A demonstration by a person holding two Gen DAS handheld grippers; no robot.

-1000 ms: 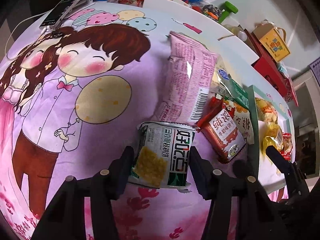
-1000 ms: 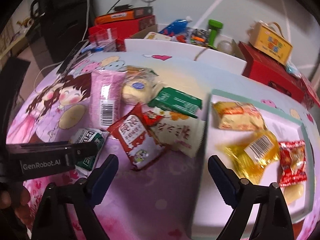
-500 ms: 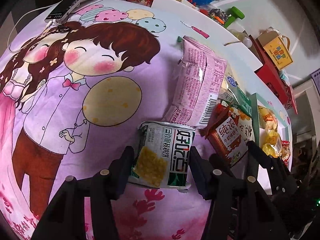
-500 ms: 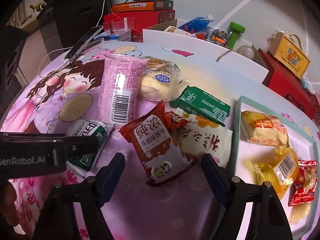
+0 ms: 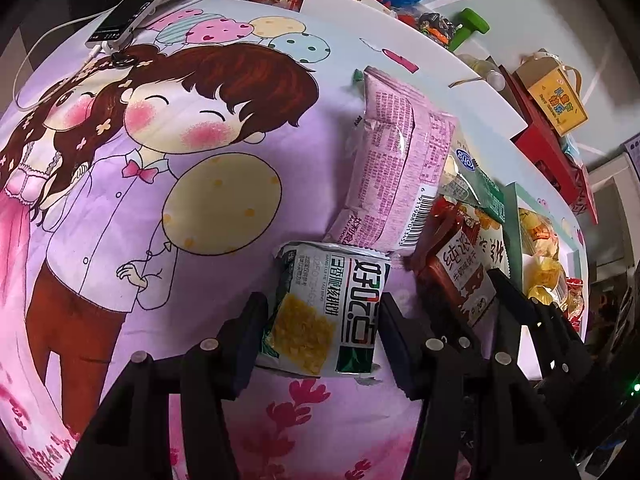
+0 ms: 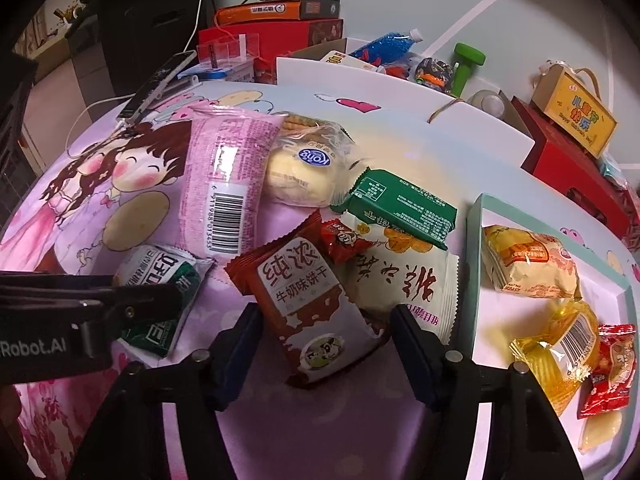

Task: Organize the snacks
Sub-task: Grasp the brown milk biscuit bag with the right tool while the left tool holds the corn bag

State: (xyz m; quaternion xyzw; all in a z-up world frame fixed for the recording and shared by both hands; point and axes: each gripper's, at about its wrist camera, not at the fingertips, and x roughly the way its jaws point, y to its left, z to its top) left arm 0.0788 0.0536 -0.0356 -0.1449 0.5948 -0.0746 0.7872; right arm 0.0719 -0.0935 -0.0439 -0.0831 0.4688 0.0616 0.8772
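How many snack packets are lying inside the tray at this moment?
4. In the tray: an orange packet at the back, a yellow packet, a red packet, and a pale piece nearest. Others may be hidden.

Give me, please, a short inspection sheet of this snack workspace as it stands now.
Surface: cartoon-print cloth, mostly bare at left.
Job's things: green-white packet; pink packet; red biscuit packet; tray holding several snacks.
Clutter: phone, boxes and toys behind.
Grippers: left gripper straddles the green-white packet, contact unclear; right gripper open around the red biscuit packet.
Cables: white cable at the phone.
Surroundings: pale wall.
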